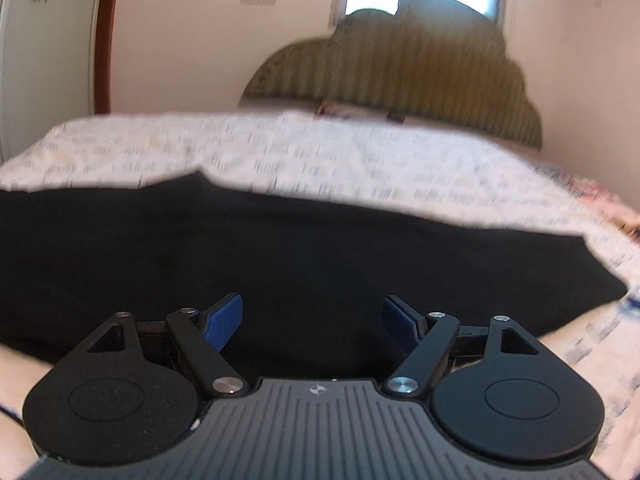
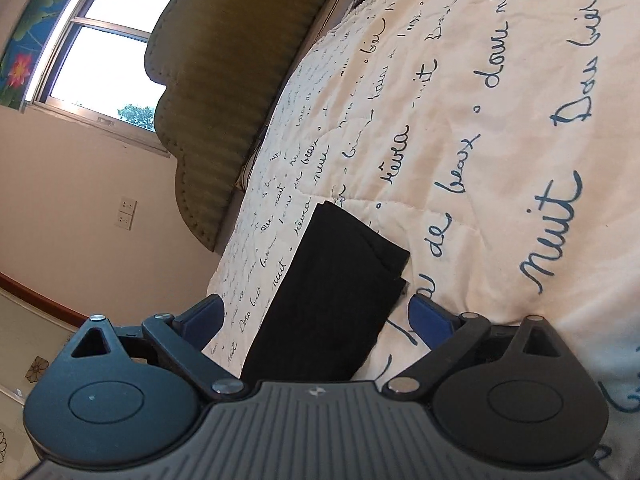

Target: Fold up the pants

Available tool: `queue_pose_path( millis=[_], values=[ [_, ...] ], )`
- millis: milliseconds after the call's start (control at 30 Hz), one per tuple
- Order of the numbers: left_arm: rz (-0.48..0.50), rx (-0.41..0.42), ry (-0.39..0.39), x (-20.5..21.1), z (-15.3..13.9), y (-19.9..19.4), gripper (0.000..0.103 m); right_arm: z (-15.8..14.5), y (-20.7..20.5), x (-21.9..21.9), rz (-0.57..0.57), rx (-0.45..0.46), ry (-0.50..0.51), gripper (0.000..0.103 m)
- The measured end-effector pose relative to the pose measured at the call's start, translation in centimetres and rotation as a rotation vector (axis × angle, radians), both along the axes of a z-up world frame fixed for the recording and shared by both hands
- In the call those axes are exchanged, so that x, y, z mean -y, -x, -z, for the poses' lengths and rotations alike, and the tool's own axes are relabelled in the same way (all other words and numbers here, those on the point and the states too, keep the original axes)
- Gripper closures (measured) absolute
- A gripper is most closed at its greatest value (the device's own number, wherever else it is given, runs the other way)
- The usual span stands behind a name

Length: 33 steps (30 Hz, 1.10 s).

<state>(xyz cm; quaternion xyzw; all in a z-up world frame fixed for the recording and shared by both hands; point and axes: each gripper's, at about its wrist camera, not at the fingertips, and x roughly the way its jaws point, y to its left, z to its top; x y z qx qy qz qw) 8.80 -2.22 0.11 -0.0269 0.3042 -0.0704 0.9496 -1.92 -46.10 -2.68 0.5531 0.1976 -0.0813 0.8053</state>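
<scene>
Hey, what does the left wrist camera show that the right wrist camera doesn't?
Only the left wrist view: the black pants spread wide across the frame, and a brown door frame on the left.
Only the right wrist view: the pants' folded end with stacked layers, the bedspread's blue script in sharp focus, a flowered curtain and wall sockets.
Both: the pants on the bedspread, the olive headboard, a window, and open blue fingers holding nothing.

Black folded pants (image 2: 336,280) lie flat on the script-printed bed (image 2: 500,140).
</scene>
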Motion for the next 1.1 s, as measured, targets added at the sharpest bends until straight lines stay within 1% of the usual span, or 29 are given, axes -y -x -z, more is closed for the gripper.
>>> queue_pose_path(
  millis=[33,67,100,167,267,300,333,400,433,467,500,567,633,700,733,767,800,867,933,1000,1033,1100],
  values=[
    [-0.006,-0.019,-0.003,0.0,0.4,-0.1,0.023,0.0,-0.5,0.3,0.001,-0.005,0.002,0.003],
    [-0.003,-0.006,-0.002,-0.2,0.5,-0.2,0.022,0.0,-1.0,0.4,0.002,-0.007,0.001,0.003],
    [0.003,-0.005,0.000,-0.2,0.6,-0.2,0.019,0.0,-1.4,0.5,0.000,-0.002,0.001,0.002],
    [0.007,-0.015,-0.012,-0.1,0.7,-0.6,0.018,0.0,-2.3,0.5,-0.012,-0.006,0.014,0.001],
    [0.013,-0.017,-0.035,0.4,0.6,-0.8,0.015,-0.1,-3.1,-0.8,-0.043,-0.019,0.110,0.003],
    [0.015,-0.018,-0.040,0.5,0.6,-1.0,0.014,-0.2,-3.2,-1.3,-0.040,-0.019,0.149,0.008],
    [0.016,-0.019,-0.041,0.5,0.6,-1.1,0.014,-0.2,-3.2,-1.6,-0.023,-0.017,0.176,0.016],
    [0.019,-0.021,-0.038,0.3,0.5,-1.1,0.013,0.3,-3.0,-1.5,0.021,-0.046,0.179,0.068],
    [0.019,-0.021,-0.038,0.3,0.5,-1.1,0.013,0.9,-2.8,-1.1,0.041,-0.050,0.155,0.074],
    [0.020,-0.021,-0.040,0.3,0.5,-1.2,0.012,1.3,-2.7,-0.9,0.041,-0.041,0.131,0.074],
    [0.021,-0.022,-0.042,0.4,0.5,-1.2,0.012,1.5,-2.8,-0.9,0.034,-0.038,0.128,0.074],
    [0.023,-0.023,-0.047,0.5,0.5,-1.2,0.011,1.2,-2.9,-1.0,0.031,-0.046,0.141,0.074],
    [0.024,-0.024,-0.052,0.7,0.5,-1.2,0.010,1.0,-3.1,-0.8,0.051,-0.044,0.140,0.073],
    [0.023,-0.024,-0.055,0.8,0.5,-1.2,0.010,1.5,-3.3,-0.3,0.081,-0.050,0.108,0.074],
    [0.022,-0.024,-0.056,0.8,0.5,-1.0,0.010,1.8,-3.5,-0.1,0.077,-0.042,0.097,0.075],
    [0.022,-0.024,-0.056,0.9,0.5,-1.0,0.010,1.9,-3.7,-0.1,0.066,-0.035,0.105,0.077],
    [0.022,-0.024,-0.056,0.9,0.5,-1.0,0.010,2.0,-3.9,-0.1,0.056,-0.042,0.116,0.084],
    [0.023,-0.024,-0.055,0.9,0.5,-1.0,0.009,2.4,-3.6,-0.2,0.053,-0.052,0.124,0.092],
    [0.024,-0.025,-0.055,1.0,0.5,-1.0,0.009,2.5,-3.2,-0.1,0.057,-0.044,0.114,0.093],
    [0.026,-0.027,-0.050,0.9,0.6,-1.0,0.008,2.0,-3.3,-0.4,0.054,-0.056,0.145,0.094],
    [0.028,-0.028,-0.047,0.9,0.6,-1.0,0.008,1.3,-3.5,-0.7,0.049,-0.062,0.183,0.094],
    [0.028,-0.028,-0.043,0.8,0.6,-1.0,0.008,-0.4,-4.0,-1.8,0.032,-0.065,0.297,0.095]
  ],
)
